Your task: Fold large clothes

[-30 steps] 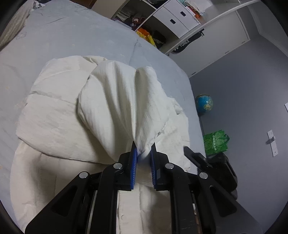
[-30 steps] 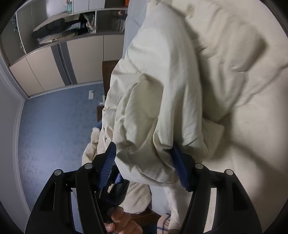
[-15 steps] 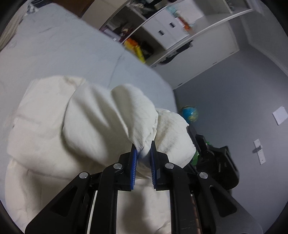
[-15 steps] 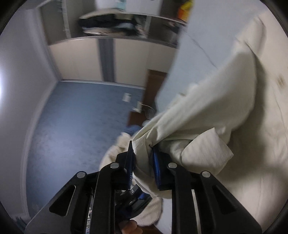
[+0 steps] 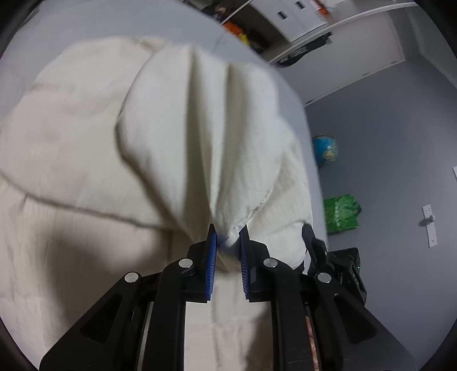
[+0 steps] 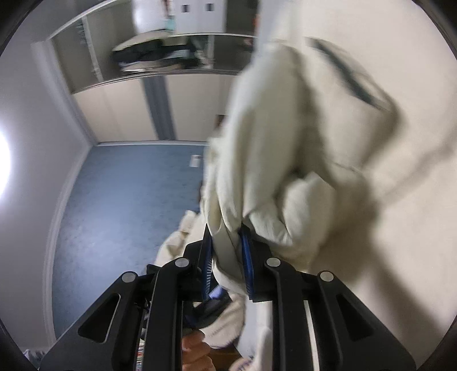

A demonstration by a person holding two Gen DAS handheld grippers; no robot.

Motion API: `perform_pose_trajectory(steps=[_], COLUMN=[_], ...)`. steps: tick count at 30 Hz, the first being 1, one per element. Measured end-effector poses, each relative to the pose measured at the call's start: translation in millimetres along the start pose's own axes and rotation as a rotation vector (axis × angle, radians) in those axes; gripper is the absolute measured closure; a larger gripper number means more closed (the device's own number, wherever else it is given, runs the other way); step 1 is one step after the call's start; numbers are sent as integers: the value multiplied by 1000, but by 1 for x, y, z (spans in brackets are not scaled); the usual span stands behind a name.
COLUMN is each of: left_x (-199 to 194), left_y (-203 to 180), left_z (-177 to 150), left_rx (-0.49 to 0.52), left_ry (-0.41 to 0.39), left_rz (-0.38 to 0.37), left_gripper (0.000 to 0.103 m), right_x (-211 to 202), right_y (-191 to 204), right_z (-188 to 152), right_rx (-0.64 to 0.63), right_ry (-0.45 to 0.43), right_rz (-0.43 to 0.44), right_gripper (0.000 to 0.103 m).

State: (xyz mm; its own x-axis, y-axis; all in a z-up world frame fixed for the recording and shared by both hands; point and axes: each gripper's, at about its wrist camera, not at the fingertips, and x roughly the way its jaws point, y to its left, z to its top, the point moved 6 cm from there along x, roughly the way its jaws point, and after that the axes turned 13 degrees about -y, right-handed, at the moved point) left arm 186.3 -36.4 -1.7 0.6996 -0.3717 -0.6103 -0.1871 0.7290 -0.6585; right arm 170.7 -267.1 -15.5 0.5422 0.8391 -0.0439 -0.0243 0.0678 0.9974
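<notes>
I have the left gripper [image 5: 227,232] and right gripper [image 6: 225,232] both clamped on bunched edges of the large cream cotton garment [image 5: 197,134], lifted over the grey-sheeted bed [image 5: 85,22]'s near edge. Fold underway; rest of it lies crumpled, unflattened.

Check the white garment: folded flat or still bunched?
Bunched. The white garment hangs in loose pleats from the left gripper, and the right gripper pinches another clump.

A blue globe [image 5: 325,149] stood on the grey floor [image 5: 385,137]. Near the globe sat a green bag [image 5: 341,214], with white drawers [image 5: 288,14] far beyond it. An open wardrobe [image 6: 160,57] faced blue carpet [image 6: 125,199].
</notes>
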Motion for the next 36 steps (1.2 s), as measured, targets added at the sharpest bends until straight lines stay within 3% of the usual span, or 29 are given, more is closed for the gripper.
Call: perform_pose_trajectory(steps=[5,9,14,16,21,27,29,31,32,33,36], left_x=[7,7,0,-3,-8,-17,-14,-6,-3,0,-7], left_y=[13,14,16,15,7,-14,-22,-29,-31,-33,-33], left_z=[-9,-1,0,2,11,37,44,50,51,50,51], left_rx=[3,8,-8,-5,46,125,145,177,191,206,256], left_ry=[21,14,13,13,-6,-72,-81,-73,-60,-45,-86], left_rz=[28,34,32,30,47,78,77,81,78,73,85], left_gripper=[84,81,75,75,71,46,44,55,77,87,96], right_x=[-8,-11,0,20,61,72,74,76,74,72,64], right_y=[-11,20,65,79,76,59,62,66,70,77,100], right_z=[-2,14,33,37,35,18,11,7,6,5,3], right_rx=[-40,-174,-317,-366,-427,-491,-519,-557,-571,-588,-627], right_ry=[19,-13,-23,13,146,219,243,248,241,228,176], right_rz=[-125,-187,-181,-207,-326,-399,-396,-386,-372,-354,-298], right_gripper=[85,84,51,48,48,50,86,92,94,95,95])
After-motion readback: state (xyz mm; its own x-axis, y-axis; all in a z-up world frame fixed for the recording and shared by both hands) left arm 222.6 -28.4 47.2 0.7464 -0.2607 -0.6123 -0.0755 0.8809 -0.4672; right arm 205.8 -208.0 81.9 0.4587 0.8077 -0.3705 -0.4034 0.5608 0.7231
